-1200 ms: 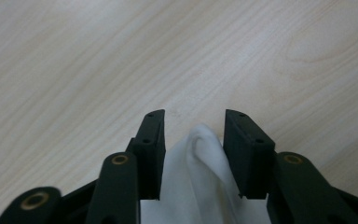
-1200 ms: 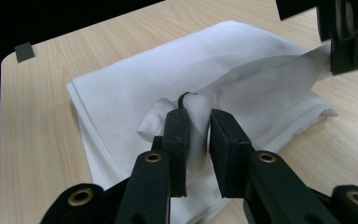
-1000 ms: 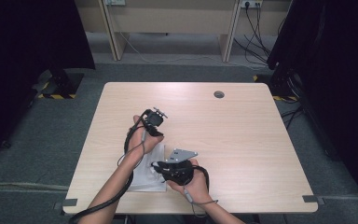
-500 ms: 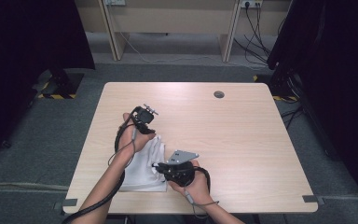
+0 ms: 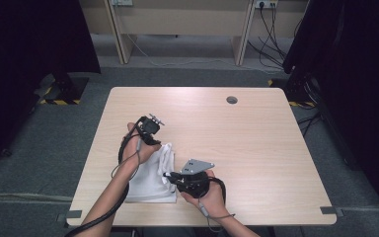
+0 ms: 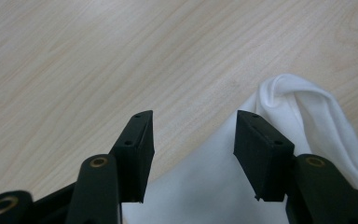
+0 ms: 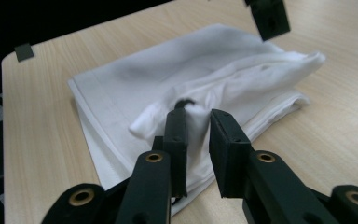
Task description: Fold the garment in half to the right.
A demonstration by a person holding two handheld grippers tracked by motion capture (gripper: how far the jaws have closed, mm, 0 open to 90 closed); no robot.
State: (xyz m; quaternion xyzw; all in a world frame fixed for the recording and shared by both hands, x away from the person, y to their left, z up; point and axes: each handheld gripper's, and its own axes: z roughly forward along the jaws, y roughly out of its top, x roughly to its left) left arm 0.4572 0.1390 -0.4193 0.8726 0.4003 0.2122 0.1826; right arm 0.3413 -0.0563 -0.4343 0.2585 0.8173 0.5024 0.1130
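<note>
Soft, limp, light: a folded white cotton cloth (image 5: 150,175) lying flat near the 7 o'clock corner of the pale wooden table (image 5: 256,143), its far end bunched into loose ridges. No stiffness, so any lifted part likely to drape and drag the rest; not fragile, not very slippery on the wood. Best taken at a hem or a raised fold, where the layers can be pinched together. Left gripper (image 6: 193,135) at the cloth's 12 o'clock edge, jaws apart and just been opening, nothing between them but table and the cloth's border. Right gripper (image 7: 198,116) at the cloth's 3 o'clock side, jaws narrow but just been parting, a small puckered fold sitting between them, seemingly not clamped.
</note>
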